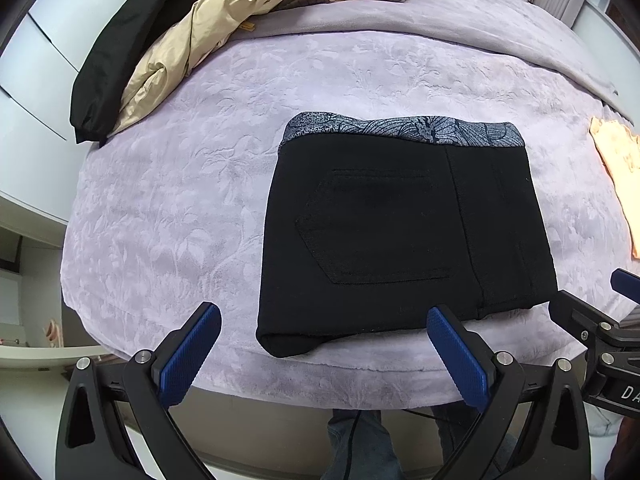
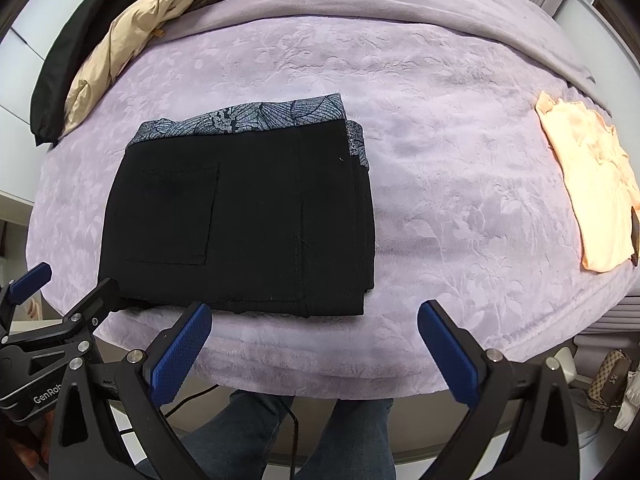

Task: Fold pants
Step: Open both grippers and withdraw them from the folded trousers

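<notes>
Judging risk first: the black pants lie as a compact folded stack on the lilac blanket, near its front edge, and the fold looks essentially done. Any further nudge from below could push the front roll open or slide the stack on the plush nap. Layers at the stack's right side sit slightly stepped in the right wrist view, so a one-sided pinch there might lift only the top layer and fan the rest. A drag toward the edge could tip the bundle off the bed.

Patterned grey waistband faces away, at the far side of the stack; back pocket faces up.

Left gripper: jaws spread wide, nothing between them. Its right pad sits just in front of the stack's near edge, possibly overlapping it in view; contact cannot be told. Left pad is off to the side over bare blanket.

Right gripper: jaws likewise wide apart and empty. Left pad is just beside the stack's near right corner; right pad is well clear, over blanket.

Peach garment lies folded well apart to the right. Beige jacket and other clothes are heaped at far left, clear of the work.
</notes>
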{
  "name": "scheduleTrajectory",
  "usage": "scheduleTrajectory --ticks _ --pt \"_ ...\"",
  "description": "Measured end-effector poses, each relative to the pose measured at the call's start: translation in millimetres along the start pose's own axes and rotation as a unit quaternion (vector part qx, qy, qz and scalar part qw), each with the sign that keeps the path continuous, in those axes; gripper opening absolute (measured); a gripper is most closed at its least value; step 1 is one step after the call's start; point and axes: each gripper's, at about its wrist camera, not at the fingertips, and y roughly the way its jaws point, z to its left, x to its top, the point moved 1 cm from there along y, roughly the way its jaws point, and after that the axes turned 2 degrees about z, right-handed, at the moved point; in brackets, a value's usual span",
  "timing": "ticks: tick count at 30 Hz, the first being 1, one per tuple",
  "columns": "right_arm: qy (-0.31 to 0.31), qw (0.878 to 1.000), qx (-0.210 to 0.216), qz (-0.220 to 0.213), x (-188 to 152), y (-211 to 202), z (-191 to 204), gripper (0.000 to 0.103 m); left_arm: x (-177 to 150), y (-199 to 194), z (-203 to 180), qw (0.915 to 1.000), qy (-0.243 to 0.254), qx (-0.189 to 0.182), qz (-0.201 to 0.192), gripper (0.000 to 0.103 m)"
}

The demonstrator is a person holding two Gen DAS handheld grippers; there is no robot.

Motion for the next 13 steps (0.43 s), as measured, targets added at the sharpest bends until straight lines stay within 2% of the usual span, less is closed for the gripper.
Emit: scheduleTrajectory --ticks 13 --pt "0.003 1.000 0.001 0.001 -3.1 2.2 0.2 0.103 -0.3 0.0 2.5 1.0000 0.000 -0.008 -0.005 0.103"
